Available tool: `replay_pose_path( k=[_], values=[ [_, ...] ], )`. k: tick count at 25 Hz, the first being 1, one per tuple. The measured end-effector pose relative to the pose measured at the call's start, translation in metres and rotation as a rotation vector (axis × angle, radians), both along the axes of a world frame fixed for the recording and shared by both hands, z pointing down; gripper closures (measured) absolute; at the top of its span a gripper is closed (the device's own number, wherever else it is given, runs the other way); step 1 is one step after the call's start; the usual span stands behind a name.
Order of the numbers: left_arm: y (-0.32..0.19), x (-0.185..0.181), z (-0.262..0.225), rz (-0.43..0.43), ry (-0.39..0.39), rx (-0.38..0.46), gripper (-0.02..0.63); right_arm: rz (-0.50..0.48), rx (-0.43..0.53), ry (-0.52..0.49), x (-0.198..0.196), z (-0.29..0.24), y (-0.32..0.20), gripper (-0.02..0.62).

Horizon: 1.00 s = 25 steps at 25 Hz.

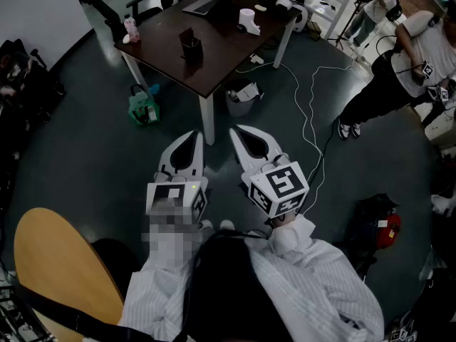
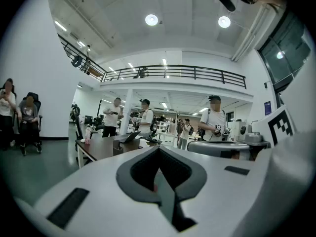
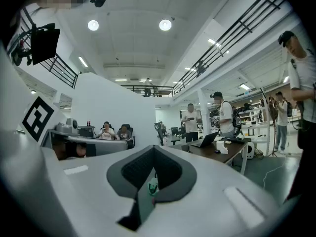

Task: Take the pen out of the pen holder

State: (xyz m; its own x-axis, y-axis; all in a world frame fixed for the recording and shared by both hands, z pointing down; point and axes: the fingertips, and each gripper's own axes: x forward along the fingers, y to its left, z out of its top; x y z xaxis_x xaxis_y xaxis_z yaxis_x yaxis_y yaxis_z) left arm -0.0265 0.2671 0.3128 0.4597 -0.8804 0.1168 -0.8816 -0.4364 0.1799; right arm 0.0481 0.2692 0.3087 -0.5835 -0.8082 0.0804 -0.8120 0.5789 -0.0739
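Observation:
A black pen holder (image 1: 189, 47) stands on the dark table (image 1: 221, 59) far ahead of me; from here I cannot make out a pen in it. Both grippers hang side by side over the floor, well short of the table. My left gripper (image 1: 193, 135) has its jaws together with nothing between them. My right gripper (image 1: 234, 130) is likewise shut and empty. In the left gripper view the holder (image 2: 117, 145) shows small on the table past the shut left gripper (image 2: 158, 147). The right gripper view shows its shut tip (image 3: 154, 146) and the table (image 3: 219, 151) off to the right.
On the table are a laptop (image 1: 201, 6), a white object (image 1: 248, 21) and a pink bottle (image 1: 131, 28). A green bag (image 1: 144, 107), a bin (image 1: 242, 98) and white cables (image 1: 310, 120) lie on the floor near its legs. A person (image 1: 399, 70) stands at right; a wooden seat (image 1: 57, 262) is at my left.

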Motion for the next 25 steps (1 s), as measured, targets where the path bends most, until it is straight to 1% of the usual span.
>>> replay_pose_path(
  k=[12,21,25],
  values=[
    [0.003,0.002,0.002,0.004,-0.002,-0.011,0.603,-0.003,-0.006,-0.009,0.0,0.0,0.005,0.595],
    [0.001,0.024,0.013,0.023,-0.005,-0.025,0.603,0.009,-0.013,-0.033,0.015,0.009,0.006,0.594],
    [-0.007,0.03,0.02,0.019,-0.007,-0.037,0.603,0.0,-0.042,-0.034,0.018,0.02,-0.001,0.594]
  ],
)
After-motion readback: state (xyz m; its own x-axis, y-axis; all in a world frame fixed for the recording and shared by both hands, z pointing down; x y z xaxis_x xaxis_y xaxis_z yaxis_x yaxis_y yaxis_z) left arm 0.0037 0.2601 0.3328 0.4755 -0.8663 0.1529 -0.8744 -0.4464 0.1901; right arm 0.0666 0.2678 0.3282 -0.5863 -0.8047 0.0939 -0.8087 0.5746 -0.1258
